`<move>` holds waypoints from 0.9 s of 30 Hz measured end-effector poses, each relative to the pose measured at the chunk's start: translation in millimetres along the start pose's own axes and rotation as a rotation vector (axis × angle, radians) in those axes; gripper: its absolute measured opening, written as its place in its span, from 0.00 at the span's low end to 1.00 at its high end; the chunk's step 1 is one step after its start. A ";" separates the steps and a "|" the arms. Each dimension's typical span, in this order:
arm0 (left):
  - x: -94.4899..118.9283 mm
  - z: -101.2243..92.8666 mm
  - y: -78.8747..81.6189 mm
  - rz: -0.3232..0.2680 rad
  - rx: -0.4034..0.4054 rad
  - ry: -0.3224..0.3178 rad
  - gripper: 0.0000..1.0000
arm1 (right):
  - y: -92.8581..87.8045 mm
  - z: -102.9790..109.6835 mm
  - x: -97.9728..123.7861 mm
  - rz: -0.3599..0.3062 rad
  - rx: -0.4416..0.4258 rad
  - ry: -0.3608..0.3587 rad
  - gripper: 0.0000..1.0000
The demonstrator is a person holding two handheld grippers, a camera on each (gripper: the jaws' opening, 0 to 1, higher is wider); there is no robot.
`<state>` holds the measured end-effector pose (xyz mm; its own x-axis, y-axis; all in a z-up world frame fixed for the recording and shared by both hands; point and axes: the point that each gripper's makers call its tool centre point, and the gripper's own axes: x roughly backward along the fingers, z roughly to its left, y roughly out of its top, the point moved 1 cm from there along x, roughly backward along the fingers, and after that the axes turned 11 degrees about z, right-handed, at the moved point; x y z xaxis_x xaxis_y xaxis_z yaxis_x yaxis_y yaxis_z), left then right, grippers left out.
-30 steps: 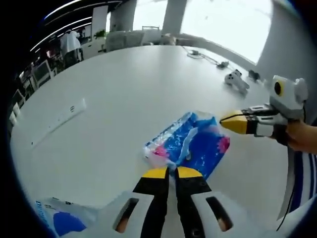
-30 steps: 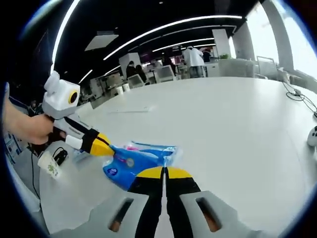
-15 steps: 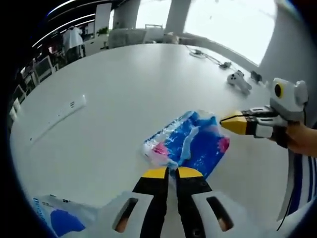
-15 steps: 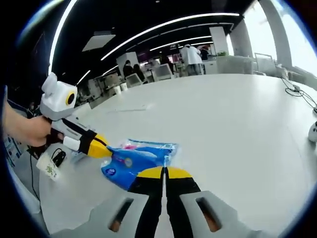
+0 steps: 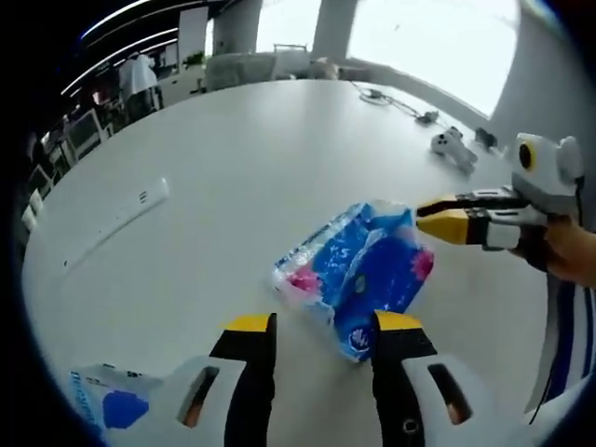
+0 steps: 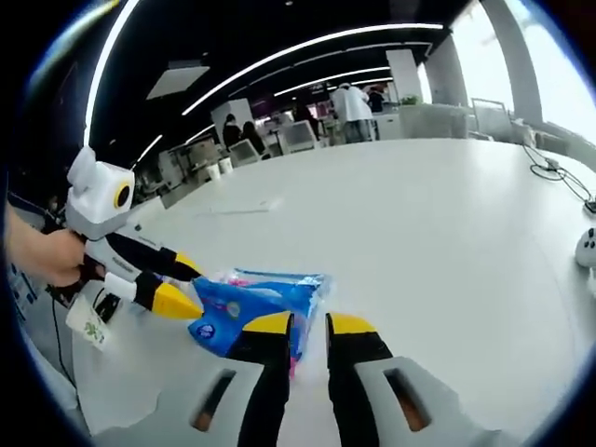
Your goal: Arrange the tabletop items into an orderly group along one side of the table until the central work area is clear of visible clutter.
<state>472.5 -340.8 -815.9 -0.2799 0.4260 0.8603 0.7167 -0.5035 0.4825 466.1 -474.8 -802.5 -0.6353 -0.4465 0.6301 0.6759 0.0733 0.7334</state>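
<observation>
A blue tissue pack point(image 5: 358, 270) with pink ends lies flat on the white table point(image 5: 233, 158). My left gripper point(image 5: 323, 328) is open, its yellow-tipped jaws standing wide on either side of the pack's near edge. My right gripper point(image 5: 426, 216) comes in from the right at the pack's far corner, jaws slightly apart. In the right gripper view, the right gripper point(image 6: 309, 324) shows a narrow gap beside the pack point(image 6: 251, 300). The left gripper point(image 6: 186, 284) reaches in from the left there, spread around the pack's other end.
A white power strip point(image 5: 116, 223) lies to the left. A white game controller point(image 5: 452, 147) and a cable point(image 5: 391, 104) sit at the far right. A blue and white packet point(image 5: 102, 405) lies near the bottom left edge. Chairs and people stand beyond the table.
My left gripper's jaws have opened wide and let go of the tissue pack. The right gripper's jaws have parted a little. The pack now rests on the table.
</observation>
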 end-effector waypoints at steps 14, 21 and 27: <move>23.5 28.7 -3.4 -0.020 0.055 0.104 0.96 | 2.1 -3.7 1.8 0.010 -0.052 -0.105 0.75; 38.5 34.6 -4.0 -0.037 0.052 0.119 0.94 | 12.2 7.6 1.1 -0.001 -0.035 -0.097 0.74; 48.8 37.6 -8.6 -0.037 0.047 0.123 0.93 | 15.2 15.3 4.0 -0.009 -0.028 -0.095 0.72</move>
<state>476.7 -287.4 -784.2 -0.3813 0.3466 0.8570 0.7328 -0.4517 0.5088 468.1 -461.8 -784.9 -0.6732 -0.3609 0.6454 0.6791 0.0436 0.7327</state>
